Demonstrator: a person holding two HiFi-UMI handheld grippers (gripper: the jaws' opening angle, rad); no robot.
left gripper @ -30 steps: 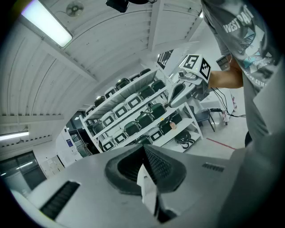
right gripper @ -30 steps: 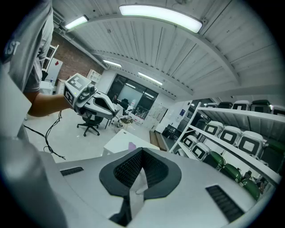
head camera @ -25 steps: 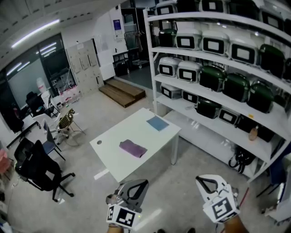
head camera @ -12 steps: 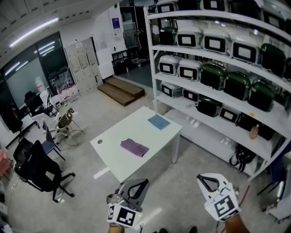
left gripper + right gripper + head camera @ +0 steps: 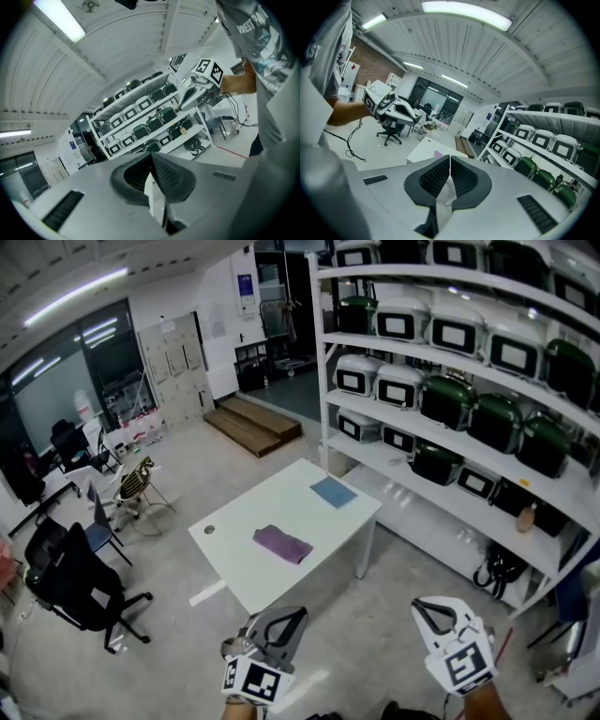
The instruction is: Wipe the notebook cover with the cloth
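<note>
- Had the left gripper [image 5: 279, 624] clenched tight, pads meeting on nothing.
- Had the right gripper [image 5: 433, 617] pressed shut and empty too, with only the floor [image 5: 375, 615] beneath the jaws.
- Saw the white table [image 5: 234, 559] well ahead of both sets of jaws and out of reach. Saw the purple cloth [image 5: 283, 545] lying crumpled on it, beyond the left jaws.
- Found the blue notebook [image 5: 334, 492] flat near the table's far end, farther from the jaws than the cloth and well apart from it.
- Judged the task not yet begun: approach to the table first, cloth untouched, cover unwiped.
- Needed, for a clean pickup, to close on the table, spread one set of jaws before descending, and pinch a raised fold of the cloth rather than scrape the tabletop.
- Would probably have done best to pin the notebook by an edge with the other jaws, since a thin cover might slide under a wiping stroke.
- Ought then to have pressed the cloth flat beneath the jaws and stroked across the whole cover, edge to edge.
</note>
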